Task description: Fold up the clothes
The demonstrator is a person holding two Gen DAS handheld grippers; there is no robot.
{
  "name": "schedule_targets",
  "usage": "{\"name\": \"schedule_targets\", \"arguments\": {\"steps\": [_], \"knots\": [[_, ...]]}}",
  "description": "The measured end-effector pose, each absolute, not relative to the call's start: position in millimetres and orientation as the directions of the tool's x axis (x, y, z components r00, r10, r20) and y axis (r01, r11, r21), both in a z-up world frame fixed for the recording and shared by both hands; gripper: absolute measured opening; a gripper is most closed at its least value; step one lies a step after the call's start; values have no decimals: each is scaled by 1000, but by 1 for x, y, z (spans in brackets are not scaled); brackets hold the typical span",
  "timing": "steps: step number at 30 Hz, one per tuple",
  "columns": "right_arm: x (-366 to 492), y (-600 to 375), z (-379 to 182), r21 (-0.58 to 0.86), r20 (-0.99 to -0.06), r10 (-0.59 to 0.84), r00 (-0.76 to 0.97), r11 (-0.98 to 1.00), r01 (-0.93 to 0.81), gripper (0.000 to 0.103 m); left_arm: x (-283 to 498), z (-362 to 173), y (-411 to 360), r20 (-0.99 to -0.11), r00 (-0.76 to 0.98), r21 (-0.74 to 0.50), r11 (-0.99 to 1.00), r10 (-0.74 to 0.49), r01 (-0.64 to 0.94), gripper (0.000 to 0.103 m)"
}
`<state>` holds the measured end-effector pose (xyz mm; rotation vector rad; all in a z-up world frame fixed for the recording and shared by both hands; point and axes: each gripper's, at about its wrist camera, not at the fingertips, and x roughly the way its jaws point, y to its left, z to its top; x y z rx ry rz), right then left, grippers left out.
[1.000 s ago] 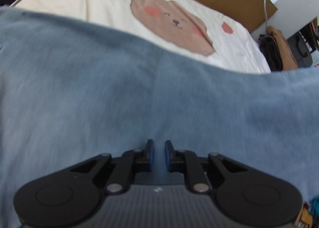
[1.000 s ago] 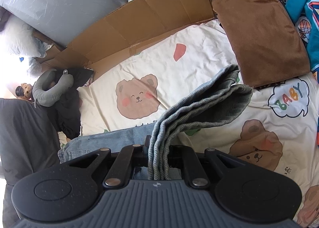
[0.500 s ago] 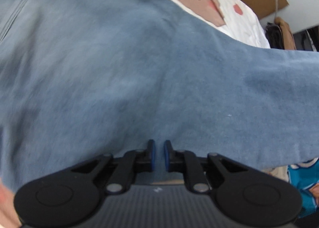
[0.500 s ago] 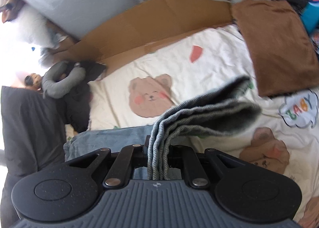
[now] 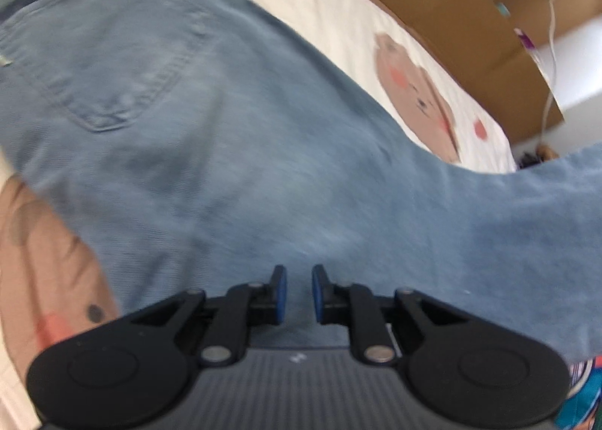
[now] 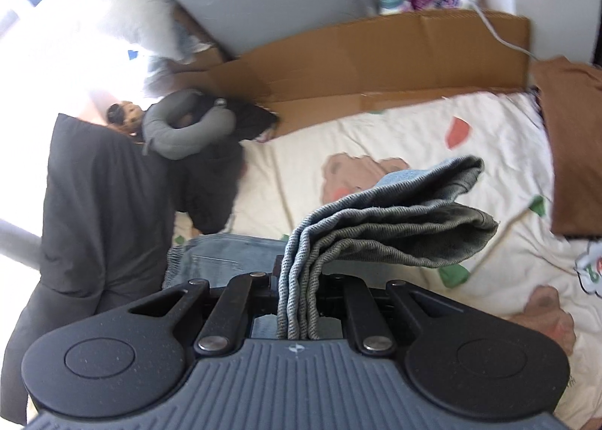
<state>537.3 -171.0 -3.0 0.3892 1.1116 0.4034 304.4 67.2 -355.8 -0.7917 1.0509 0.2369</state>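
Observation:
Light blue jeans [image 5: 225,166] fill the left wrist view, back pocket [image 5: 113,91] at upper left, one part lifted off the bed toward the right. My left gripper [image 5: 299,279] pinches a fold of that denim between its blue pads [image 5: 280,290]; its jaws are opening slightly, with the cloth still between them. In the right wrist view my right gripper [image 6: 299,272] is shut on several stacked layers of the jeans' leg end [image 6: 395,230], which droops to the right above the bed. The waist part [image 6: 222,260] lies on the sheet below.
The cream bear-print sheet [image 6: 376,144] covers the bed, with flattened cardboard [image 6: 376,61] along its far side. A folded brown garment [image 6: 572,151] lies at right, a grey neck pillow [image 6: 184,132] and dark cloth [image 6: 98,204] at left. A white cable [image 6: 489,23] hangs behind.
Both grippers have risen and travelled across the bed with the jeans, rolling as they went. The back pocket has come into the left view; the held leg end now hangs over the bear print.

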Motion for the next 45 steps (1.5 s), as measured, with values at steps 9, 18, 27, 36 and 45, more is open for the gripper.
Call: {"name": "schedule_targets", "arguments": {"steps": [9, 18, 27, 36, 45], "knots": [[551, -105, 22, 500, -752, 550, 362, 835, -229, 9, 276, -359, 86, -822, 553, -495, 646, -131, -582, 14], [561, -40, 27, 528, -718, 612, 332, 789, -313, 9, 261, -357, 96, -795, 599, -516, 626, -96, -584, 14], [576, 16, 7, 542, -719, 633, 287, 769, -338, 9, 242, -354, 114, -761, 647, -549, 585, -52, -598, 15], [587, 70, -8, 559, -715, 660, 230, 737, -380, 9, 228, -356, 119, -753, 658, -563, 546, -30, -620, 17], [597, 131, -36, 546, -748, 646, 149, 728, -415, 9, 213, -342, 137, -723, 689, -589, 485, 39, -646, 21]]}}
